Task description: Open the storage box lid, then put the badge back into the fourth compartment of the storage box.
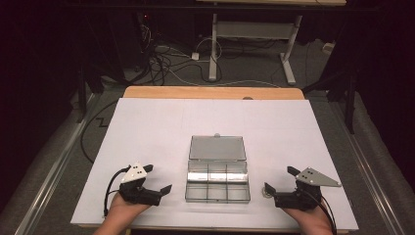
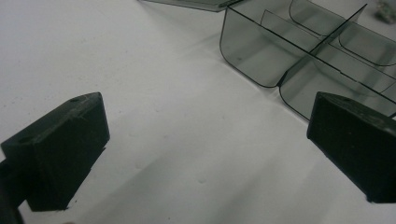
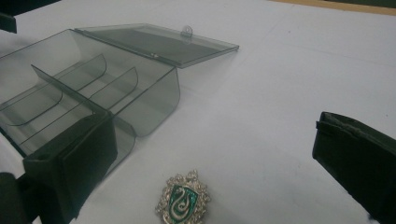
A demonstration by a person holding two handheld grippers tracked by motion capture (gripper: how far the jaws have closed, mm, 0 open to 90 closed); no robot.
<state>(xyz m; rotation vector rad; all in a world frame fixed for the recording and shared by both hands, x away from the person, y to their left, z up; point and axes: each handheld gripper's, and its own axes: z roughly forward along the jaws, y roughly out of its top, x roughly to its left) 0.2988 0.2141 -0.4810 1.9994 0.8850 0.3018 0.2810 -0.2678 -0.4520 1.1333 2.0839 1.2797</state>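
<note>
Right gripper (image 3: 210, 154) is released wide over the silver-and-green crest badge (image 3: 183, 198), left gripper (image 2: 205, 149) released too, so I'd pinch its edges squarely, then lift toward the clear smoky plastic compartment box (image 3: 93, 88) at 10 o'clock.

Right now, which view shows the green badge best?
The right gripper view: the green badge lies close up on the white table, its silver rim and snake emblem legible, between the open right claw. In the high view it is a tiny speck.
</note>
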